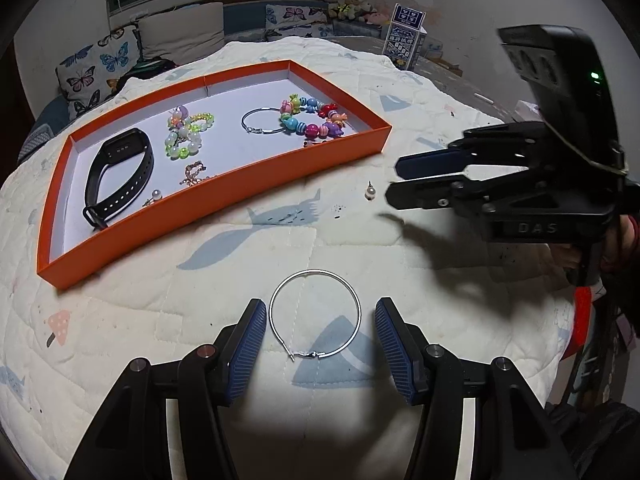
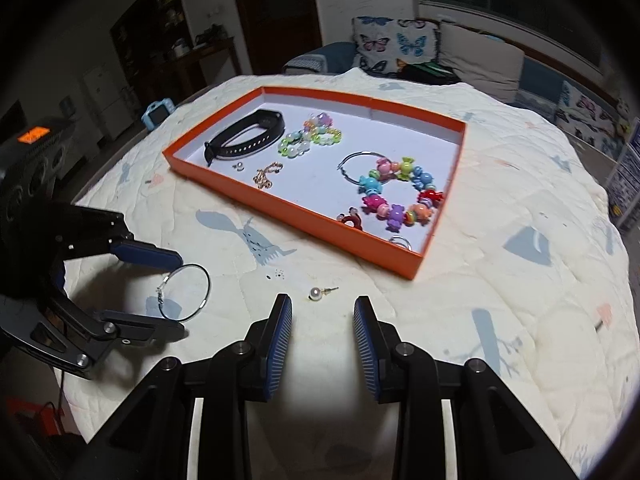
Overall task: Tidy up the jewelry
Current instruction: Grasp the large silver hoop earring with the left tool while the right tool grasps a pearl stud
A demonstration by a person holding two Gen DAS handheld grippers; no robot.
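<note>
A large silver hoop earring (image 1: 315, 314) lies on the quilt between the open fingers of my left gripper (image 1: 320, 304); it also shows in the right wrist view (image 2: 185, 293). A pearl stud earring (image 2: 316, 293) lies just ahead of my open right gripper (image 2: 322, 304); in the left wrist view the stud (image 1: 370, 193) sits just left of that gripper (image 1: 394, 182). The orange tray (image 1: 224, 196) holds a black wristband (image 1: 120, 172), a green bead bracelet (image 1: 186, 136), a silver hoop (image 1: 260, 122), a colourful bead bracelet (image 1: 312, 118), a gold chain (image 1: 194, 174) and a pearl stud (image 1: 157, 195).
The round table is covered by a cream quilt (image 1: 280, 240) with blue prints. A blue toy camera (image 2: 154, 110) sits at the far left edge. A printed box (image 1: 406, 36) stands at the back right. Butterfly cushions (image 1: 96, 68) lie behind the table.
</note>
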